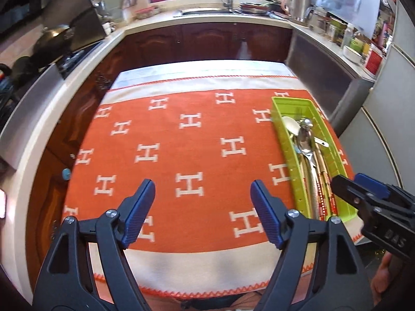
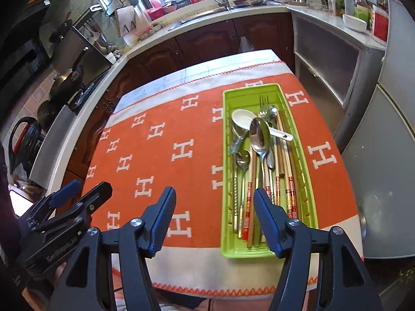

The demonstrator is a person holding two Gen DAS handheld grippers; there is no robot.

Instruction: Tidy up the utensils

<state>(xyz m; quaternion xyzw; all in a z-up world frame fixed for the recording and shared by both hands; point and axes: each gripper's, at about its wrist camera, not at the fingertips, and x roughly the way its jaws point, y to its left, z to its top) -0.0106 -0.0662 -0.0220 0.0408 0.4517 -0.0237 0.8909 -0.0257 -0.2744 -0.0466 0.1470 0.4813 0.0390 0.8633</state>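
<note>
A lime green utensil tray (image 2: 306, 181) lies on the right of the orange cloth; it also shows in the left wrist view (image 1: 281, 127). It holds a white ceramic spoon (image 2: 242, 120), metal spoons (image 2: 259, 136), a fork (image 2: 263, 103) and patterned chopsticks (image 2: 291, 194). My right gripper (image 2: 214, 202) is open and empty above the tray's near left edge; it also shows in the left wrist view (image 1: 348, 184). My left gripper (image 1: 202, 191) is open and empty over the cloth, left of the tray; it also shows in the right wrist view (image 2: 85, 189).
The orange cloth with white H marks (image 1: 181, 150) covers a small table. Dark wood cabinets (image 1: 207, 41) and a counter with a sink (image 1: 207, 11) stand behind. A stove with pans (image 1: 52, 39) is at the left, a grey fridge (image 2: 389, 155) at the right.
</note>
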